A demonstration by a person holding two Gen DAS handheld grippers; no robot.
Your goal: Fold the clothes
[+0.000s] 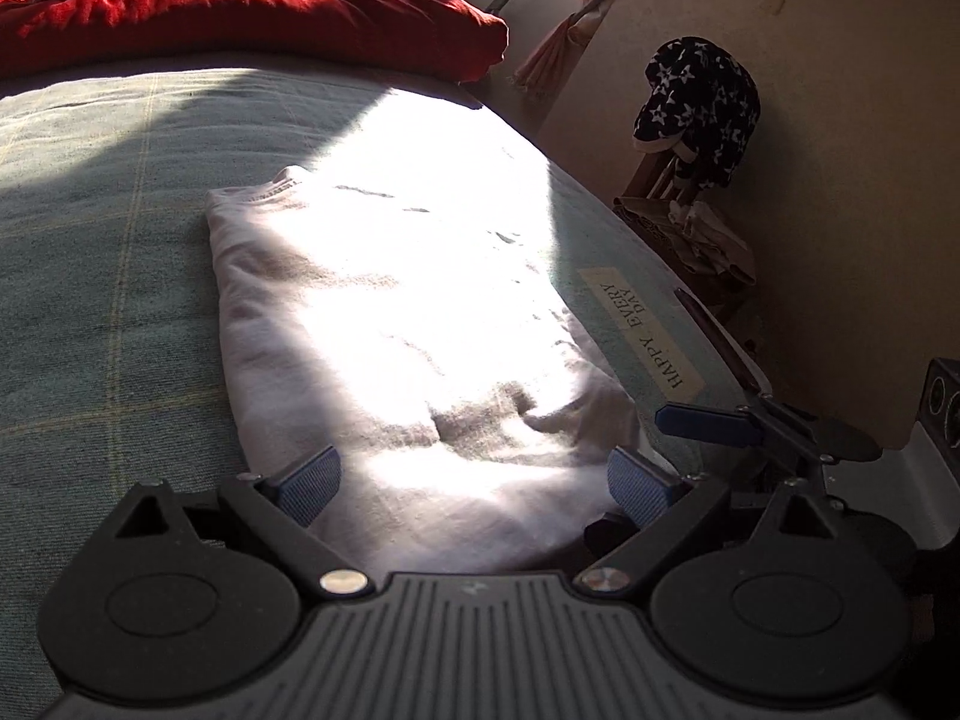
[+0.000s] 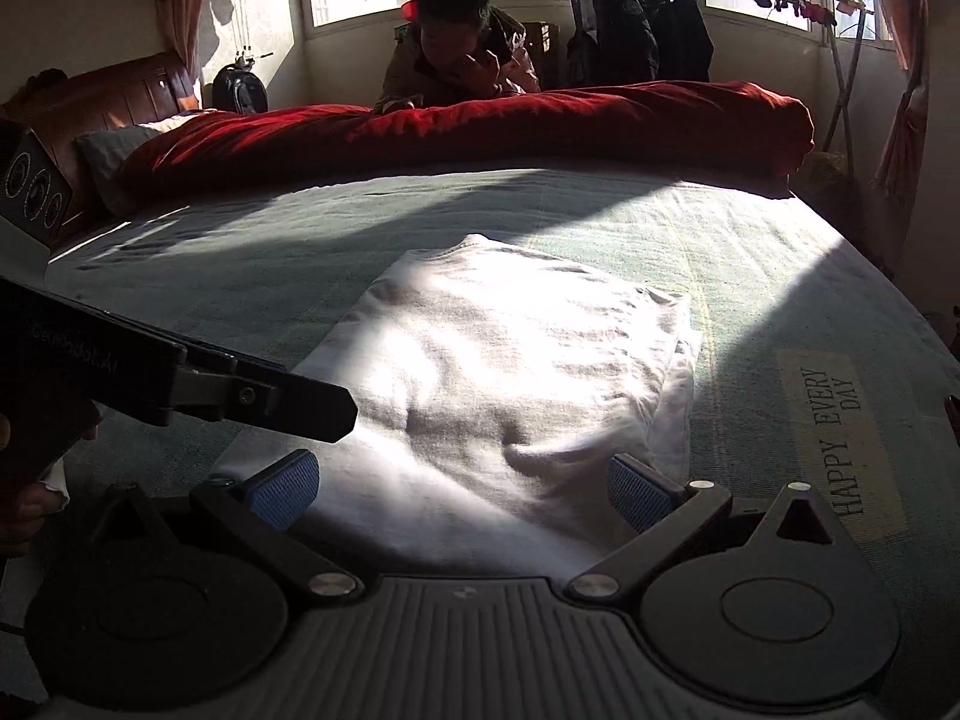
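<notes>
A white garment (image 1: 390,312) lies flat on the green bed sheet (image 1: 108,276), folded into a long strip with the collar at the far end. Strong sunlight washes out its middle. My left gripper (image 1: 474,486) is open, its blue pads (image 1: 309,483) straddling the near hem just above the cloth. In the right wrist view the same garment (image 2: 510,360) shows a sleeve layer along its right side. My right gripper (image 2: 461,491) is also open over the near hem, nothing between its pads. A left gripper finger (image 2: 300,405) reaches in from the left.
A red duvet (image 2: 480,126) runs across the far side of the bed, with a person (image 2: 456,54) leaning on it. A "HAPPY EVERY DAY" label (image 2: 840,438) marks the sheet near the right bed edge. A chair with star-patterned cloth (image 1: 696,102) stands beyond that edge.
</notes>
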